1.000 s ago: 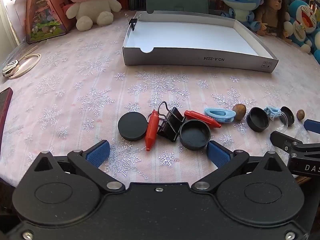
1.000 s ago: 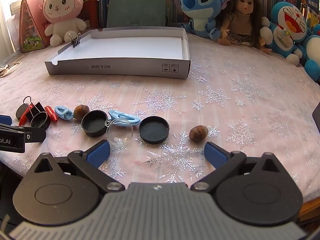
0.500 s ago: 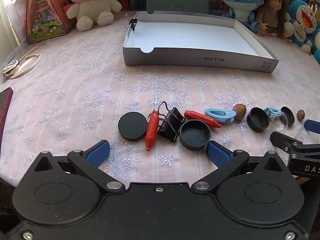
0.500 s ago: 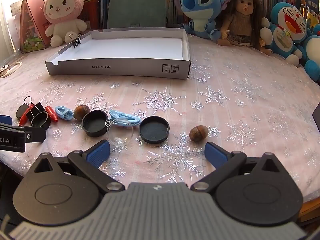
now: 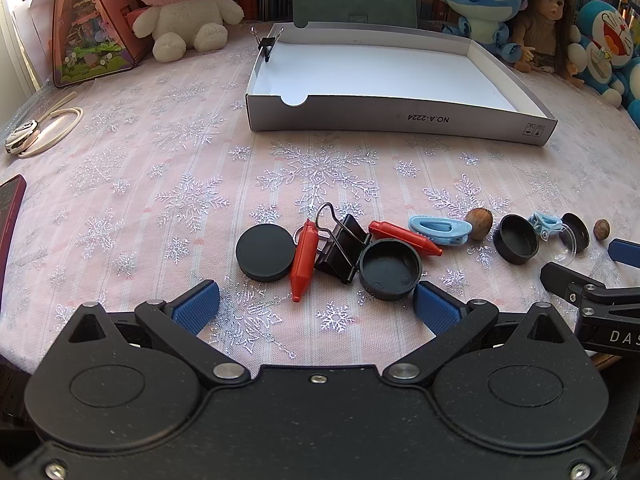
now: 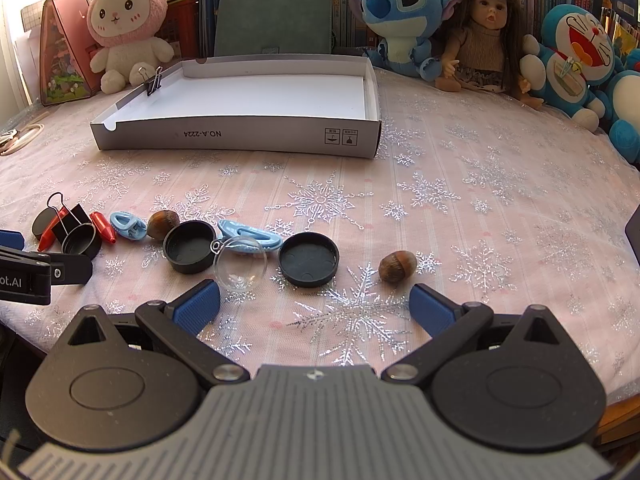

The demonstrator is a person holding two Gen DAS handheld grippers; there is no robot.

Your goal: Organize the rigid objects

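A row of small objects lies on the tablecloth near its front edge: black caps (image 5: 264,252) (image 5: 390,269) (image 6: 308,259), red clips (image 5: 302,259), a black binder clip (image 5: 340,246), blue clips (image 5: 438,230) (image 6: 250,236), a clear half-sphere (image 6: 239,263) and acorns (image 6: 397,266) (image 5: 478,223). A shallow white box (image 5: 384,64) sits behind them, with a small binder clip (image 5: 267,43) on its left wall. My left gripper (image 5: 316,306) is open and empty just before the left cluster. My right gripper (image 6: 314,306) is open and empty before the right cluster.
Plush toys (image 6: 128,20) (image 6: 404,12), a doll (image 6: 486,32) and a pink case (image 5: 86,20) line the table's back. A cord with a small device (image 5: 38,130) lies at far left, and a dark red item (image 5: 10,208) sits at the left edge.
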